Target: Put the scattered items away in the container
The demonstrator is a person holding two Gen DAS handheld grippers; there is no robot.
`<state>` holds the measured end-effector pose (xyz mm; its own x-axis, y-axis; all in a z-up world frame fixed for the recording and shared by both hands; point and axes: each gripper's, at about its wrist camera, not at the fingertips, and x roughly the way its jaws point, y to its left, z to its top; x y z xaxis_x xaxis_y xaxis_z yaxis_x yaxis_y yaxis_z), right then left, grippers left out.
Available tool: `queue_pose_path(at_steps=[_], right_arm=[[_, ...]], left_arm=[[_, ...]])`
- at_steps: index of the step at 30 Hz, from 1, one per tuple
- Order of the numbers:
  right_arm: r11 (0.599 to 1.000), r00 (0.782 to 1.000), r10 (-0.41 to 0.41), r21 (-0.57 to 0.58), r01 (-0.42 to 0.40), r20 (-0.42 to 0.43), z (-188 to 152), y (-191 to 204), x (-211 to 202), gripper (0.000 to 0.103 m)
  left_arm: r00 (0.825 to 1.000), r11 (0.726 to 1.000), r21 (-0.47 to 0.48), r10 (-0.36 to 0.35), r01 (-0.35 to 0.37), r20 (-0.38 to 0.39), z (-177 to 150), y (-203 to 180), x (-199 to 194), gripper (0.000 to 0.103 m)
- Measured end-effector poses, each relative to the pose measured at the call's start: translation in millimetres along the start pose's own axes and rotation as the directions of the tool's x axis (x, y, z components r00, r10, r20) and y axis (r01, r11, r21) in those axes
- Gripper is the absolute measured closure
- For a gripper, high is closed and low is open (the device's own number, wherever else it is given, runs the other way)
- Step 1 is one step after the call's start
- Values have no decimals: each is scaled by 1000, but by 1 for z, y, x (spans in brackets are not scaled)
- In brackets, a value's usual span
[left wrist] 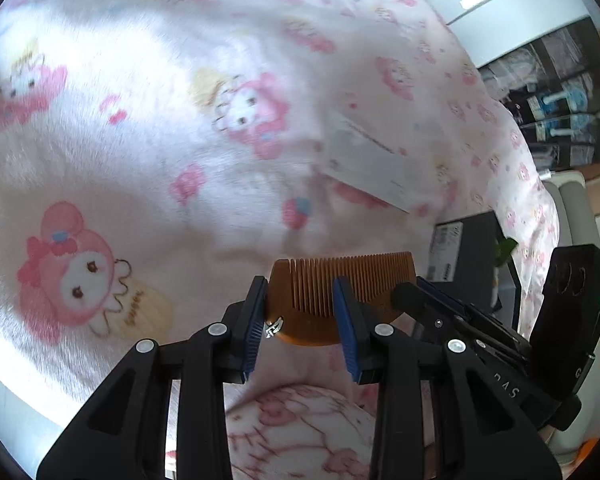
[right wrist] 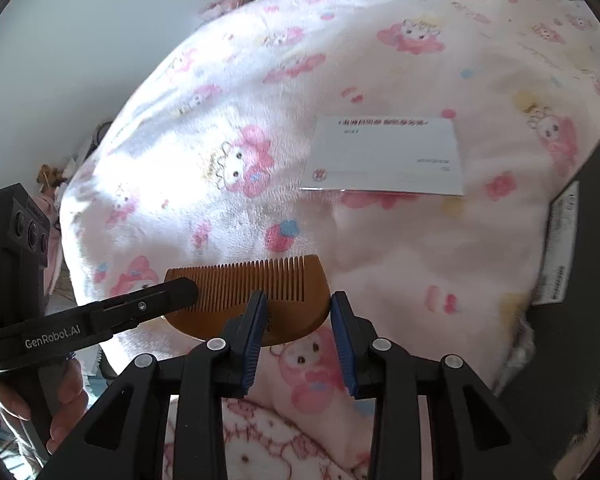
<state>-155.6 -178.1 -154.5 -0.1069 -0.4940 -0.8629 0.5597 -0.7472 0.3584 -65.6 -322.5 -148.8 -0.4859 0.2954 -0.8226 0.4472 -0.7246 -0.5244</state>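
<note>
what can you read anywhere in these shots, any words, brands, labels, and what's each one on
"GenRobot.AI": white letters on the arm of the left gripper, seen from the right wrist.
Part of a word, upside down, on the right gripper in the left wrist view: too partial to read.
White card on the blanket: printed lines and a small round logo, too small to read.
White label on the black box: blurred, unreadable.
Wooden comb: no text.

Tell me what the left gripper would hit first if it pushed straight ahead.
Probably the wooden comb, which already sits between the left gripper fingers; beyond it lies the pink cartoon blanket. Depth is hard to judge.
</note>
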Motion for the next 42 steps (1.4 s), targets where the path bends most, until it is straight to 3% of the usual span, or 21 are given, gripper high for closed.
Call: queue_pose_path(at_steps=[12, 19, 25, 30, 36, 42], right_arm=[[1000, 984, -20, 15, 17, 175, -42, -34, -125, 73], [989, 964, -102, 129, 72, 245, -77, -88, -182, 73], [962, 938, -187, 247, 115, 293, -113, -149, -230, 73], [927, 925, -248, 349, 140, 289, -144, -202, -249, 73], [904, 919, -294, 388, 178, 264, -163, -242, -251, 73], [895, 924, -282, 419, 155, 260, -172, -272, -238, 73]], left_arm=[[996, 986, 149, -79, 71, 51, -34, -86, -39, 70], [991, 956, 262, -134, 135, -20, -62, -157, -16, 70], [978, 904, 375, -173, 204, -117, -90, -231, 18, 71], [967, 870, 434, -162, 234, -198, -119, -279, 57, 71], [949, 872, 409, -166, 268, -267, -135, -294, 97, 71], [958, 866, 449, -102, 218, -268, -142, -307, 119, 71]])
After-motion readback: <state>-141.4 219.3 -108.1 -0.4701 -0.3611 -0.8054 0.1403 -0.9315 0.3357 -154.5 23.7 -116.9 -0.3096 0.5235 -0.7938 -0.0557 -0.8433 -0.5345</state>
